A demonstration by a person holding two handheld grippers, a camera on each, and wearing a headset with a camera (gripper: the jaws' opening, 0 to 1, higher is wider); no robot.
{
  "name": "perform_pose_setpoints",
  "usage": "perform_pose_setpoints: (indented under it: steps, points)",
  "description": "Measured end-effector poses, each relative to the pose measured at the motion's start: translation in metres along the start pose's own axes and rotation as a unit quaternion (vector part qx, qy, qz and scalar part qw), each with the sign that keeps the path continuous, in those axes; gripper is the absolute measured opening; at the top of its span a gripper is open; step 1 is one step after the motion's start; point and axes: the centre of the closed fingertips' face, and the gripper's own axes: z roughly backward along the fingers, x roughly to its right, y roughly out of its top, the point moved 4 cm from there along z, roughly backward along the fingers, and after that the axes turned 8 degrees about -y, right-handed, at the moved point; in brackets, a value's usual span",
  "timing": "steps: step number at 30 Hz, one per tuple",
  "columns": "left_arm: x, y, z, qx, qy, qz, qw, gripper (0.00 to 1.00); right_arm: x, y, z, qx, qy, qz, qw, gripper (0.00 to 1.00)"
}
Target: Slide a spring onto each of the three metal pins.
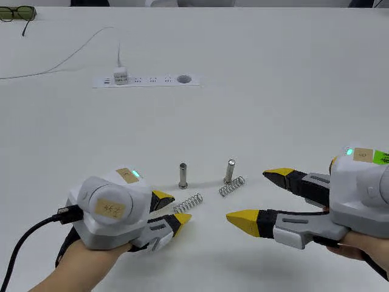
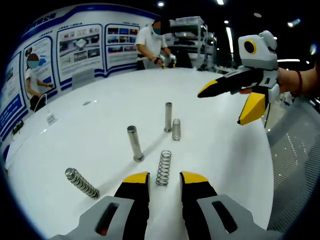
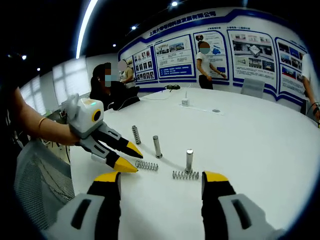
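Two bare metal pins stand upright on the white table. One loose spring lies just ahead of my left gripper, which is open; its own view has that spring right in front of the gap between its tips. A second spring lies against the base of the right-hand pin. My right gripper is open wide a little to the right of it, holding nothing. A third pin, with a spring on it, stands beyond the left gripper.
A white power strip with a plug and cable lies further back on the table. Dark glasses rest at the far left corner. People stand beyond the table's far side. A mesh chair is near its edge.
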Motion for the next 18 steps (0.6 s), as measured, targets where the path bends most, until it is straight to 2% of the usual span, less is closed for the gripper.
perform_pose_setpoints:
  steps: [6,9,10,14,18]
  points:
    - [-0.0024,-0.0045,-0.0058,-0.018,-0.002,-0.009,0.9998,0.17,0.0043,-0.0013,0.0030,0.004,-0.007,-0.025,0.9996,0.66]
    - [-0.0021,-0.0058,-0.0062,-0.021,-0.004,-0.010,0.9997,0.15,0.0049,-0.0003,0.0035,0.006,-0.011,-0.025,0.9996,0.66]
    - [-0.0038,-0.0046,-0.0067,-0.018,-0.001,-0.020,0.9996,0.13,0.0053,-0.0001,0.0035,0.006,-0.013,-0.025,0.9996,0.66]
    - [-0.0020,-0.0058,-0.0057,-0.024,0.000,-0.025,0.9994,0.12,0.0102,-0.0002,0.0018,0.001,-0.028,-0.048,0.9985,0.64]
    - [-0.0013,-0.0064,-0.0054,-0.028,-0.003,-0.026,0.9993,0.11,0.0087,0.0003,0.0000,0.000,-0.032,-0.043,0.9986,0.64]
